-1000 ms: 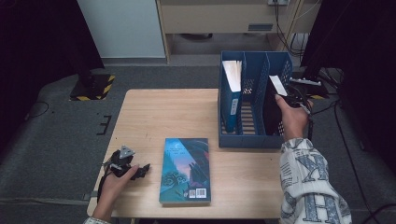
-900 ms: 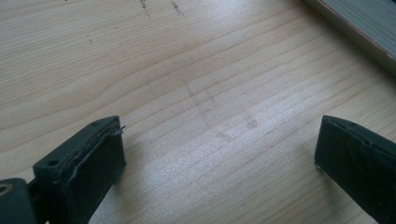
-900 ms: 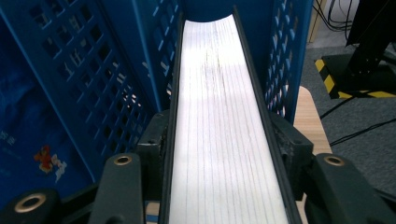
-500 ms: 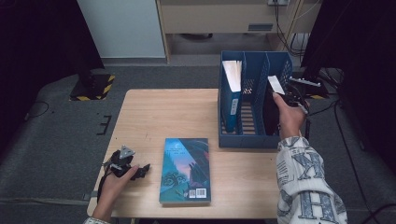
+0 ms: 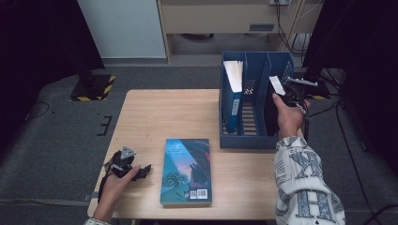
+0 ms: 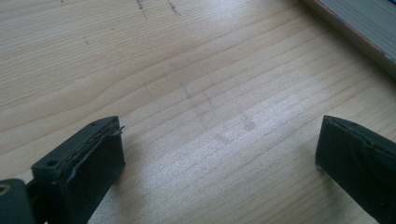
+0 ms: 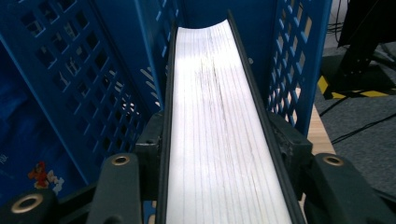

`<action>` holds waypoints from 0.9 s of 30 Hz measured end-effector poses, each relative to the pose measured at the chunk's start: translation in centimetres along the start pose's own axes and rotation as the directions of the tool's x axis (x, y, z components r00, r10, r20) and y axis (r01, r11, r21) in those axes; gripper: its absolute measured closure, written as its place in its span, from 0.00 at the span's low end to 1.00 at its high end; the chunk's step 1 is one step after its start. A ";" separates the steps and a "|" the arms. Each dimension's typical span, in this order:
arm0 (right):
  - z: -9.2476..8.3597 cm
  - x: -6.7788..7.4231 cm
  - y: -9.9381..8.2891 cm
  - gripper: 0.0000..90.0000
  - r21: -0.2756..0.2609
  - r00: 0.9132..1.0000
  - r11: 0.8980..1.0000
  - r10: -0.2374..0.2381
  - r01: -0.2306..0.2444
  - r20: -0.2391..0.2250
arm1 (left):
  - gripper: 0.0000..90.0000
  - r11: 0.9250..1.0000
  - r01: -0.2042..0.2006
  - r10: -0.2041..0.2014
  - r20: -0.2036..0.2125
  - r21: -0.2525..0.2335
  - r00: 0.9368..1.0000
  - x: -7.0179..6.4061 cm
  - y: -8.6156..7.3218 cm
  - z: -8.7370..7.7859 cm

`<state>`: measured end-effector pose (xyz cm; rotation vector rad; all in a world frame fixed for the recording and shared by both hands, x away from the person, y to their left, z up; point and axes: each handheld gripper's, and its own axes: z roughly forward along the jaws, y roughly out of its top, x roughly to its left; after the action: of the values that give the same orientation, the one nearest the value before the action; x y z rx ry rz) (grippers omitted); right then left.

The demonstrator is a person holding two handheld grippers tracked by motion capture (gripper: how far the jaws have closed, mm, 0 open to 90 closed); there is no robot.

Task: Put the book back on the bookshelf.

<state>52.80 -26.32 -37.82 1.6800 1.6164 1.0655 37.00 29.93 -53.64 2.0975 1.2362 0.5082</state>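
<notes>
Table (image 5: 155,117) scene unchanged; right gripper (image 7: 215,140) jaws just closing, clamping dark book (image 7: 210,116) in blue rack (image 5: 256,140); left gripper (image 6: 219,158) released.

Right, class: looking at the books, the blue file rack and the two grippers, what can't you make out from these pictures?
- Black book: the right gripper clamps it; its cover and foot are hidden by the rack walls in the high view.
- Standing blue book: the title is too small in the high view.
- Flat book: cut off by the edge in the left gripper view, behind the open left gripper.
</notes>
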 end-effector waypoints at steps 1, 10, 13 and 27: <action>0.0 0.0 0.1 0.56 0.004 1.000 1.000 -0.009 0.009 0.005 | 0.00 1.000 0.000 0.000 0.000 0.000 1.000 0.0 0.0 0.0; -0.1 0.2 0.2 0.58 0.003 0.999 0.999 -0.040 0.040 0.032 | 0.00 1.000 0.000 0.000 0.000 0.000 1.000 0.0 0.0 0.0; -0.1 0.0 0.3 0.59 -0.006 0.999 0.999 -0.033 0.034 0.032 | 0.00 1.000 -0.001 0.001 0.001 0.001 1.000 0.0 0.0 0.0; 0.3 -1.1 0.9 0.59 -0.006 1.000 1.000 0.013 -0.013 0.020 | 0.00 1.000 0.003 -0.003 0.003 -0.004 1.000 -0.1 0.0 0.0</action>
<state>53.61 -27.49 -37.35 1.6943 1.5898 1.0557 36.91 29.88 -53.65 2.0925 1.2352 0.5053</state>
